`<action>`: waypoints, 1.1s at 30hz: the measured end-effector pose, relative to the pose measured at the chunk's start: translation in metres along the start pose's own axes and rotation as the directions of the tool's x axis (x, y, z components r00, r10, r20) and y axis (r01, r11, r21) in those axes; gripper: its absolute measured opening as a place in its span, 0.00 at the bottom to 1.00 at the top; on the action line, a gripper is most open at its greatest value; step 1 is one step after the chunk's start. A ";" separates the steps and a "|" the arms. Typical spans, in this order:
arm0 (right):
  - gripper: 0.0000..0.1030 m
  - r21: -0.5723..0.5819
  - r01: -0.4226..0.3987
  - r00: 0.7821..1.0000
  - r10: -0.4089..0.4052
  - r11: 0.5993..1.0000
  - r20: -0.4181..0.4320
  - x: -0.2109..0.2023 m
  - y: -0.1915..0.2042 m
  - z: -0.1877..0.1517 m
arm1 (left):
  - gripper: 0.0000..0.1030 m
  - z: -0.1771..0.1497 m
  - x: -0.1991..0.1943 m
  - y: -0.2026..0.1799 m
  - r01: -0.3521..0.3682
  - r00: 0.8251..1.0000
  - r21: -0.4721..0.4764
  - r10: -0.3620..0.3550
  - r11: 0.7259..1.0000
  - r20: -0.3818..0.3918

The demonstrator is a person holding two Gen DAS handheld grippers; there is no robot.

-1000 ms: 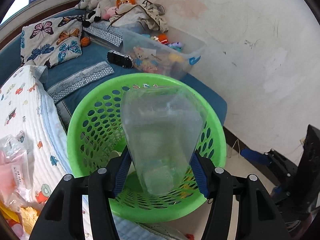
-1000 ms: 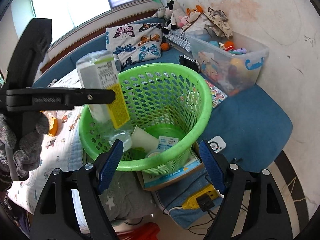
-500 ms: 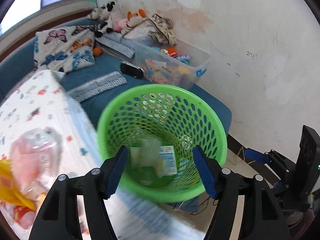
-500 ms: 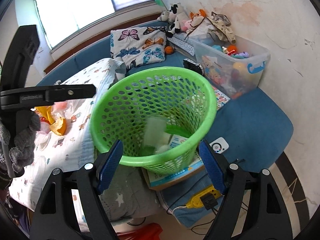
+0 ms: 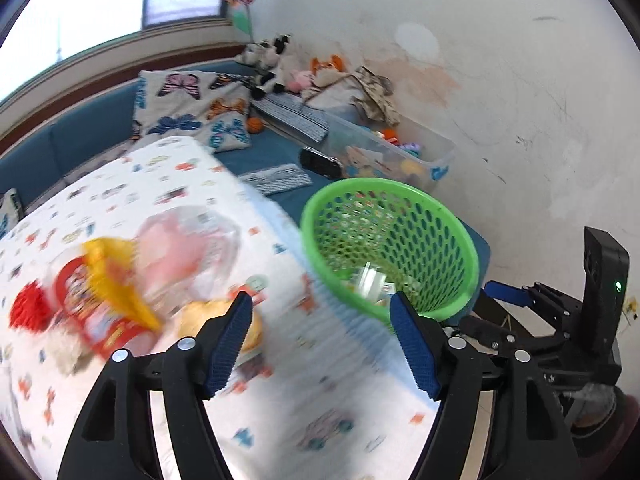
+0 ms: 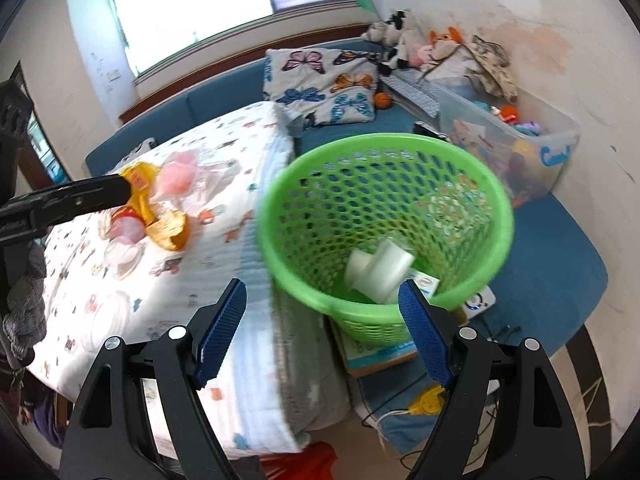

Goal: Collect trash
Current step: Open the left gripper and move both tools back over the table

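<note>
Left gripper (image 5: 320, 334) over the patterned bedspread (image 5: 168, 184), jaws wide and opening further, nothing between them. Blue pads clear of everything below.

Right gripper (image 6: 322, 326) low at the bed edge, jaws spread wide and empty. Through the gap: the bed's corner and the near side of the green basket (image 6: 280, 184).

Green basket stands just beside the bed, on the blue seat cushion (image 6: 560, 264), resting on what looks like a flat box. Inside it: a clear plastic bottle (image 6: 380, 268) lying tilted, with a white-and-blue wrapper (image 6: 424, 282) just beside it at the bottom.

Trash still on the bedspread, clustered near the left gripper: a clear bag with pink contents (image 5: 188, 248), a yellow wrapper (image 5: 116, 276), a red packet (image 5: 88, 312), an orange-yellow piece (image 6: 170, 228). Left view is badly motion-blurred, so these are probably snack packets, but labels cannot be read.

Behind the basket: clear storage bin (image 6: 532, 148) of toys against the wall, butterfly pillow (image 6: 320, 88), plush toys (image 6: 404, 36) in the corner.
</note>
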State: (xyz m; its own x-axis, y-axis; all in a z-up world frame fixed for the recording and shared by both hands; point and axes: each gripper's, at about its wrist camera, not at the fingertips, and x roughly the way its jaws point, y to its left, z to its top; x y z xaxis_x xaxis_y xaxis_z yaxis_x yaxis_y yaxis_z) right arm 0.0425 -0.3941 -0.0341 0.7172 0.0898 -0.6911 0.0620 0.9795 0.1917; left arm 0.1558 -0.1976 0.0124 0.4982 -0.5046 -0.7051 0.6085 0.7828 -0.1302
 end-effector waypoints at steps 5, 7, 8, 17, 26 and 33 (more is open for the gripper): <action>0.76 -0.053 -0.041 0.999 0.040 0.998 -0.012 0.010 0.030 0.004 | 0.72 -0.026 -0.032 0.025 -0.076 0.996 -0.019 0.077 0.997 0.041; 0.76 -0.073 -0.056 0.998 0.055 0.996 -0.019 0.015 0.042 0.005 | 0.72 -0.035 -0.042 0.033 -0.098 0.994 -0.034 0.100 0.995 0.048; 0.76 -0.087 -0.067 0.998 0.065 0.994 -0.025 0.018 0.049 0.006 | 0.73 -0.041 -0.047 0.039 -0.110 0.992 -0.046 0.112 0.993 0.051; 0.76 -0.157 -0.122 0.991 0.113 0.980 -0.069 0.042 0.089 0.008 | 0.76 -0.093 -0.080 0.082 -0.180 0.981 -0.175 0.190 0.968 0.042; 0.76 -0.239 -0.155 0.985 0.132 0.958 -0.112 0.073 0.130 0.015 | 0.77 -0.134 -0.094 0.111 -0.216 0.974 -0.286 0.228 0.934 0.010; 0.74 -0.284 -0.152 0.983 0.115 0.947 -0.141 0.108 0.159 0.022 | 0.77 -0.152 -0.096 0.122 -0.224 0.972 -0.334 0.233 0.915 -0.013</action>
State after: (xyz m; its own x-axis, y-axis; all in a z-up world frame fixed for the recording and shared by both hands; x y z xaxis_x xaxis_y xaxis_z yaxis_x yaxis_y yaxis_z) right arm 0.1446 -0.2330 -0.0633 0.6144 0.2267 -0.7557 -0.2474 0.9649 0.0883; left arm 0.0877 0.0020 -0.0418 0.6181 -0.3031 -0.7253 0.2390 0.9514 -0.1940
